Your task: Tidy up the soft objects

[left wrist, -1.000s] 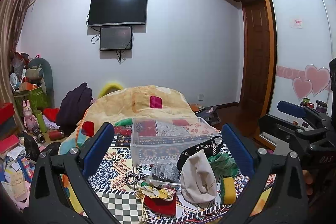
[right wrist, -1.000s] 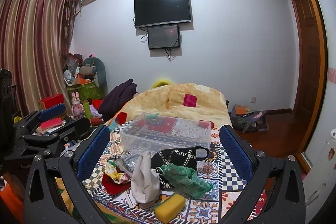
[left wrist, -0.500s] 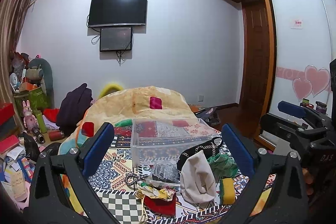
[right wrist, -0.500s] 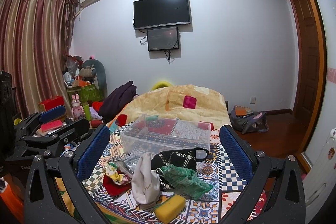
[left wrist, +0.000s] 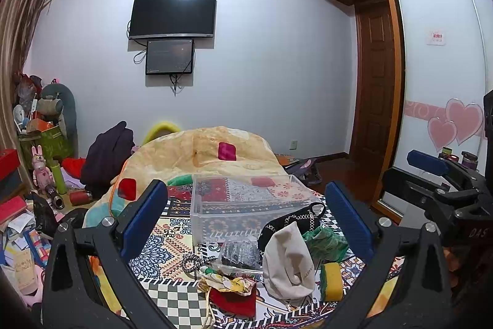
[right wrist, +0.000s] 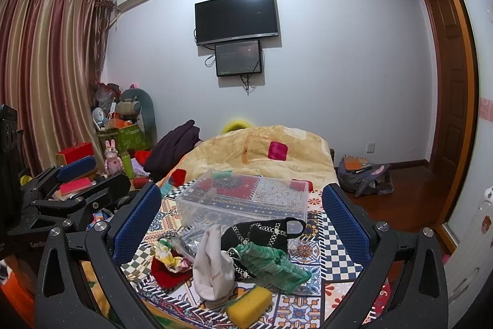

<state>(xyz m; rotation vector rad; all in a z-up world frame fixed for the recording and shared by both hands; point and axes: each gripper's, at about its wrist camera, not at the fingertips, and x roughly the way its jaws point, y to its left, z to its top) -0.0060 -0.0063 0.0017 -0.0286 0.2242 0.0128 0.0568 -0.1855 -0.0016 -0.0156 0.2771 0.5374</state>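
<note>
A pile of soft things lies on the patterned bed cover in front of a clear plastic box: a cream pouch, a black studded bag, a green knit pouch, a yellow sponge, a red cloth and a floral cloth. My left gripper and right gripper are both open and empty, held above the pile's near side.
A bunched yellow duvet lies behind the box. Clutter, boxes and toys fill the floor at the left. A bag lies on the wooden floor at the right. A wardrobe stands at the right.
Both views have shifted only slightly; the grippers stay open and the objects have not moved.
</note>
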